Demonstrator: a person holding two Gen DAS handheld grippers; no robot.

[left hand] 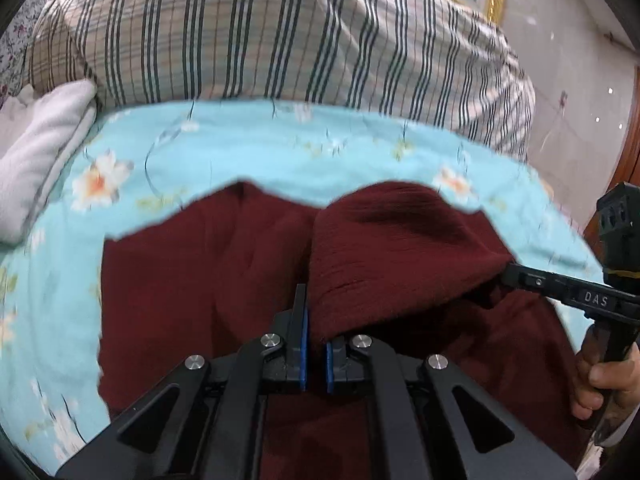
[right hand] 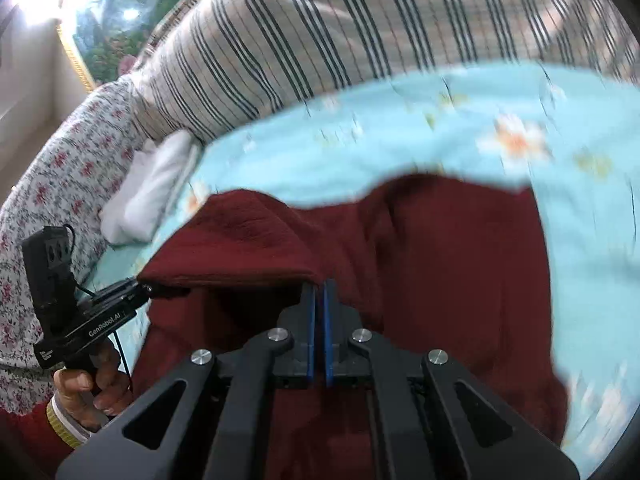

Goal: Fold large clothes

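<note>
Dark maroon knitted garment (left hand: 208, 280) lies on the light blue floral bedsheet (left hand: 248, 148) of the bed, just ahead of and under both claws. Left claw (left hand: 314, 344) is pressed together, pinching a raised fold of the maroon fabric. Right claw (right hand: 319, 304) is likewise clamped on the same fold's other end. The fold spans between the two claws. Beige striped pillow (left hand: 256, 32) sits well beyond the claws; white folded cloth (left hand: 36, 152) far left.
</note>
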